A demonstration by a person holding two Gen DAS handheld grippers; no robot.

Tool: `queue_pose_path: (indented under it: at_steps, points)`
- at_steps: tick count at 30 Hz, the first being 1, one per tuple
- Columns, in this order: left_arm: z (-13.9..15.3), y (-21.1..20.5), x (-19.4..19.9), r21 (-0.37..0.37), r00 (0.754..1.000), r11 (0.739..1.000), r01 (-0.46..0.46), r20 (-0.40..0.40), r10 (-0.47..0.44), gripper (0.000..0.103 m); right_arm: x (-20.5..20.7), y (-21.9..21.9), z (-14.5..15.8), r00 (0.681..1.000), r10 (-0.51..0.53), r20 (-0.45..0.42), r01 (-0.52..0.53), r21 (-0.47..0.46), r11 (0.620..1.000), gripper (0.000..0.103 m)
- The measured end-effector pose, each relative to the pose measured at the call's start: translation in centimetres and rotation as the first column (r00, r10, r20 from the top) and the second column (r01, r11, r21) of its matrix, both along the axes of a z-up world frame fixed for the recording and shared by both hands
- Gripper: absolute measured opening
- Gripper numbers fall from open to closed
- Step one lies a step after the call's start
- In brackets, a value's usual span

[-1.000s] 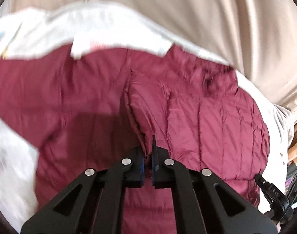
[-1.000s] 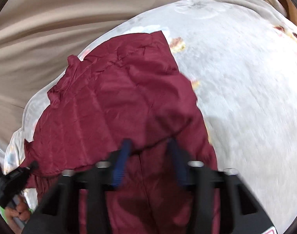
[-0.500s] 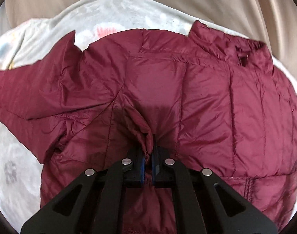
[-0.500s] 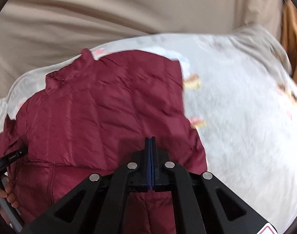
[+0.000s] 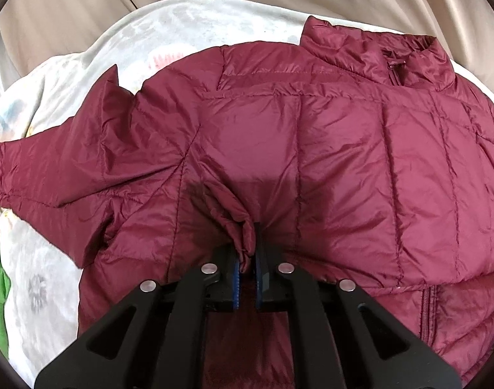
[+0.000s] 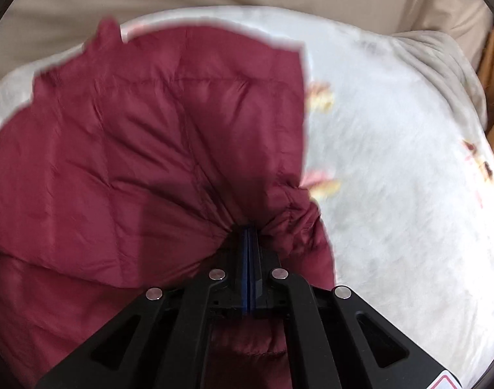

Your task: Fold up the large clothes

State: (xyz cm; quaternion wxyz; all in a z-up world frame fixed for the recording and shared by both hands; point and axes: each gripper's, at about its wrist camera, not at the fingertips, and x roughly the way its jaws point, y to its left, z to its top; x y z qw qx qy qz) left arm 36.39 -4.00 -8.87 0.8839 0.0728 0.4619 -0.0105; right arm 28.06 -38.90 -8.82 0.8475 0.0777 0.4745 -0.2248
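Left hand-held gripper [image 5: 247, 259]: pinching a fold of maroon puffer jacket [image 5: 328, 162], collar at 1 o'clock. Right hand-held gripper [image 6: 249, 246]: pressed together on jacket fabric. Jacket spread on white blanket [image 6: 393, 162].

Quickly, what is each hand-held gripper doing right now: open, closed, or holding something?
Left hand-held gripper: closed on a fold of the maroon down jacket.
Right hand-held gripper: closed on the jacket's bunched fabric.

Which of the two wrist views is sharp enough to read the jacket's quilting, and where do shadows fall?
Left wrist view: sharp, quilt seams and collar zip on the jacket crisp; the left gripper throws a shadow just ahead of it. Right wrist view: motion-blurred, the jacket's edge smeared against the blanket; dark shadow left of the right gripper.
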Motion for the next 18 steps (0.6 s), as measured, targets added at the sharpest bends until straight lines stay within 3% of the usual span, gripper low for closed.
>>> queue_pose_path:
  at_steps: [8,18]
  points:
    - [1.1,-0.7,-0.4,-0.022,1.0,0.999,-0.027,-0.003,0.027,0.007,-0.6,1.3,3.5,0.994,-0.015,0.104,0.008,0.072,0.997,0.0]
    - [4.3,1.8,-1.4,-0.099,0.998,0.993,-0.062,0.005,0.063,0.016,-2.6,11.7,4.5,0.984,0.135,0.117,-0.145,0.078,0.986,0.0]
